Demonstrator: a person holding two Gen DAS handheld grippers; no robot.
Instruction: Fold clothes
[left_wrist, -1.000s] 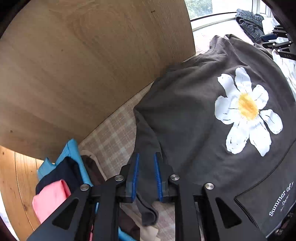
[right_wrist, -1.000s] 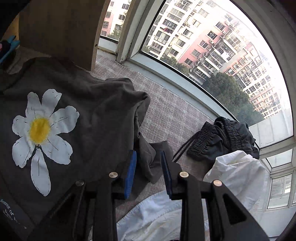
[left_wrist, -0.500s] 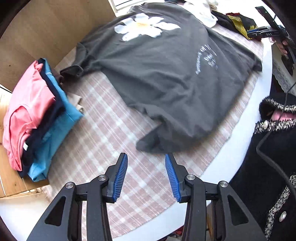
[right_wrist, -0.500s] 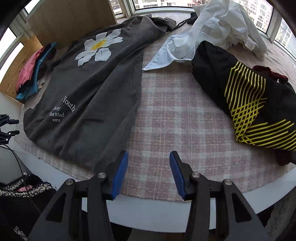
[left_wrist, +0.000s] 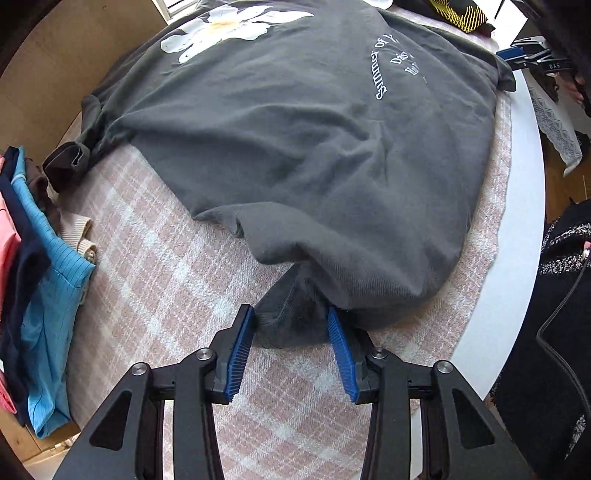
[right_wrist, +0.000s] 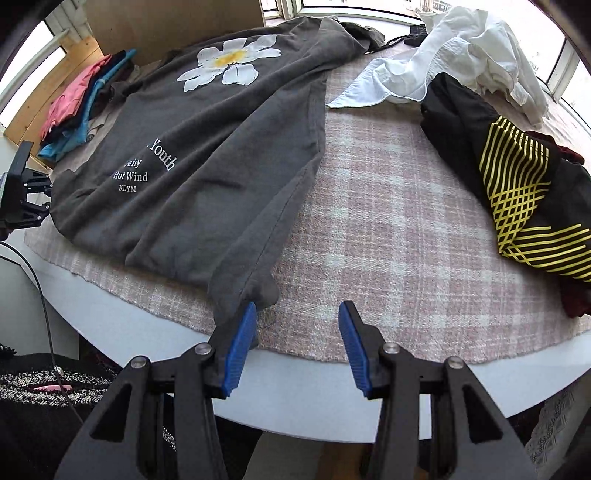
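A dark grey sweatshirt (left_wrist: 314, 155) with a white daisy print lies spread on the pink checked cloth (left_wrist: 159, 280); it also shows in the right wrist view (right_wrist: 207, 155). My left gripper (left_wrist: 291, 325) is open, its jaws either side of the sweatshirt's near bottom corner. My right gripper (right_wrist: 297, 321) is open at the table's front edge, its left finger (right_wrist: 242, 336) touching the other bottom corner (right_wrist: 255, 291).
A stack of folded pink, navy and blue clothes (left_wrist: 33, 280) lies at the left, also seen in the right wrist view (right_wrist: 79, 107). A white shirt (right_wrist: 454, 62) and a black garment with yellow stripes (right_wrist: 517, 184) lie at the right. The white table rim (right_wrist: 332, 384) runs in front.
Both grippers let go of the sleeves near the window and pulled back to the sweatshirt's hem. In the last half second the left one closed in on its corner, and the right one moved up to its corner.
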